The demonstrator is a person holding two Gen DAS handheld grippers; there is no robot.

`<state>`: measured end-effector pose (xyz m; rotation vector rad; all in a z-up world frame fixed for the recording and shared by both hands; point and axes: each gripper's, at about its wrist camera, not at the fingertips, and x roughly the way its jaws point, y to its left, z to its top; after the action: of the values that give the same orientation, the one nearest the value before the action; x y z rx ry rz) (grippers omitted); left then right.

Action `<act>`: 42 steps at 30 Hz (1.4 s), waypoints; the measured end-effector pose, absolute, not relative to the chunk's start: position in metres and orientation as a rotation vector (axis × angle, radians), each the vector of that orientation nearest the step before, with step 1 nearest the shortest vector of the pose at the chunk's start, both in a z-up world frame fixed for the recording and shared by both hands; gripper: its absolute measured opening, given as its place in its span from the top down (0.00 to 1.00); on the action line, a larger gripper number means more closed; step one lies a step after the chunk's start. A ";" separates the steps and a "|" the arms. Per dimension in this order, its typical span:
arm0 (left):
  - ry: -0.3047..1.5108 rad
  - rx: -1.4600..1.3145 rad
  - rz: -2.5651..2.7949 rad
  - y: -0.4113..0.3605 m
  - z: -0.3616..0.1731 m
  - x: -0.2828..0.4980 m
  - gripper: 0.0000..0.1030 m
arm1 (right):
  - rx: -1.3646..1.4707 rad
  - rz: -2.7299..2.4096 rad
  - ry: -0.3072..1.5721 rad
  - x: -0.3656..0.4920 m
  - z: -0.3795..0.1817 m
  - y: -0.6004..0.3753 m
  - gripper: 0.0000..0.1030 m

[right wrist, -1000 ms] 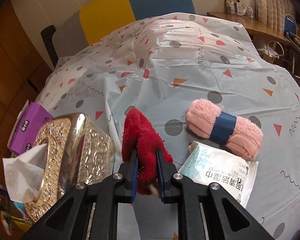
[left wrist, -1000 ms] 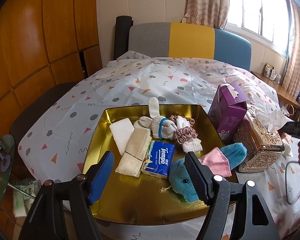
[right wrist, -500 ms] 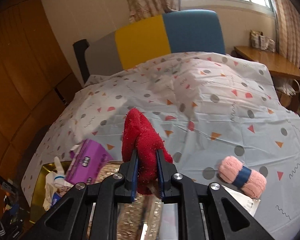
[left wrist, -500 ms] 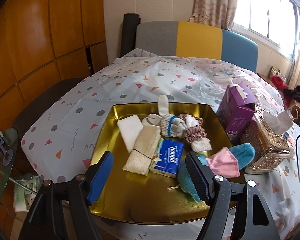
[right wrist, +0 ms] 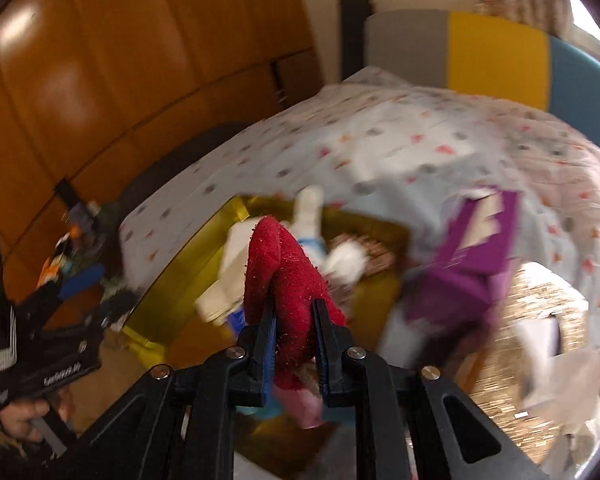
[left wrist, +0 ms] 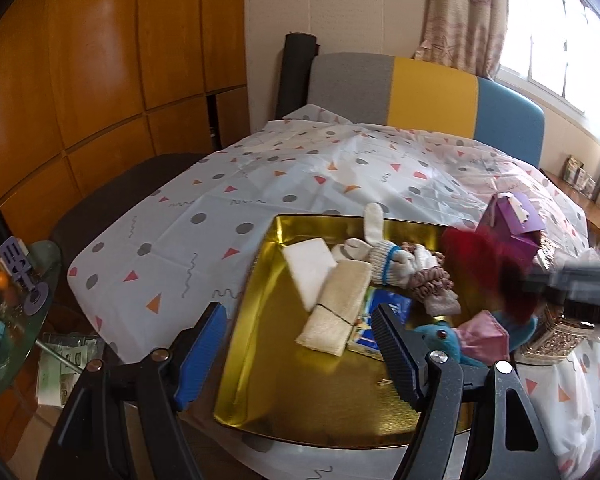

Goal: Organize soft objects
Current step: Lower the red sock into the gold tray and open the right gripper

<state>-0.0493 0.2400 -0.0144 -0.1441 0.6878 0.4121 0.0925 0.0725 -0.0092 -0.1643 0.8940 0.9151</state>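
While the right tool [right wrist: 294, 326] pinches a red fuzzy sock [right wrist: 284, 268] above the gold tray [left wrist: 256, 320], left tool [left wrist: 300, 344] gaping and empty, tray on dotted table [left wrist: 204, 224].

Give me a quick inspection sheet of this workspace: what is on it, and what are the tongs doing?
Surface: patterned tablecloth over a table.
Job's things: gold tray holds white gloves, a beige cloth, a blue plush and a pink mask.
Clutter: purple box, shiny tissue holder.
Tongs: left tongs open, empty; right tongs shut on red cloth.
Cables: nothing seen.
Surroundings: wooden panels, striped headboard, window.
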 end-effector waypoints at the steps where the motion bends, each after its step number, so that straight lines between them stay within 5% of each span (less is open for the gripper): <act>1: 0.688 -0.147 0.418 0.242 -0.015 -0.050 0.27 | -0.180 0.945 0.909 0.084 -0.016 0.082 0.85; 17: 0.697 -0.169 0.433 0.255 -0.022 -0.057 0.27 | -0.447 0.897 1.078 0.040 -0.114 0.139 0.83; 42: 0.660 -0.115 0.403 0.232 -0.011 -0.061 0.24 | -0.302 0.917 0.973 0.031 -0.086 0.107 0.64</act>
<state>-0.0610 0.2321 -0.0106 -0.1154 0.6601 0.4033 0.0314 0.1070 -0.0861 -0.3017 0.9726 0.9166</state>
